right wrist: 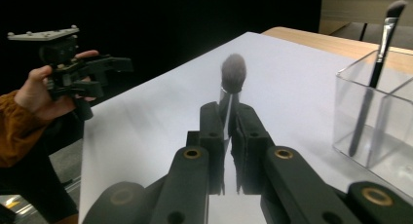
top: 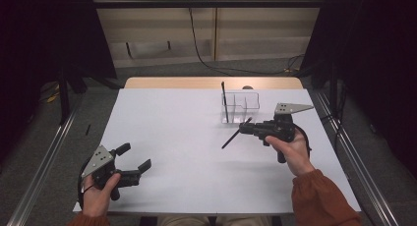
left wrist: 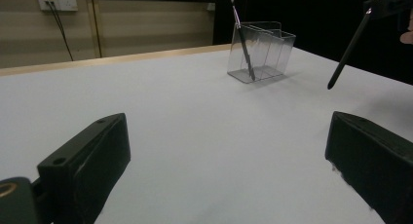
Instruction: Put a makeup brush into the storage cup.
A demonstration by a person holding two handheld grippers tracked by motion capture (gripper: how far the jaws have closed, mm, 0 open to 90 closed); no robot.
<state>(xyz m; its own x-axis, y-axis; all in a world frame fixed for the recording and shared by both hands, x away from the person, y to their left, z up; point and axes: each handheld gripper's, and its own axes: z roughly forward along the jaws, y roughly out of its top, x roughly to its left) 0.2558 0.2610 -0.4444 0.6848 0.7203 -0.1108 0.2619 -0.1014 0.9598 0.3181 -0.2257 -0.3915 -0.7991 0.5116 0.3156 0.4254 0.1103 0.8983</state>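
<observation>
clear plastic organizer (top: 240,107) stands near the far right part of the white worktop (top: 187,152), and one dark brush (top: 223,102) leans upright in its left compartment. the right gripper (top: 245,127) is just in front of this organizer, on the side of the near edge, and its fingers (right wrist: 213,136) are pressed together on a second brush, the held brush (top: 233,136).

the relation that matters, in my judgement, is the long axis of the held brush. in the high view it runs on a slant from the fingers down toward the near left, so the free end points away from the organizer and hangs over the worktop without touching it. to go into a compartment it must be turned more upright and carried a little toward the far edge. the right hand (top: 294,152) is much nearer to the organizer; the left gripper (top: 135,157) waits at the near left corner, its fingers (left wrist: 87,158) wide apart with nothing between them.

the right gripper view shows the fluffy bristle head (right wrist: 233,70) beyond the fingers, which the high view is too small to tell. the left gripper view shows the gap between the brush tip and the worktop.
</observation>
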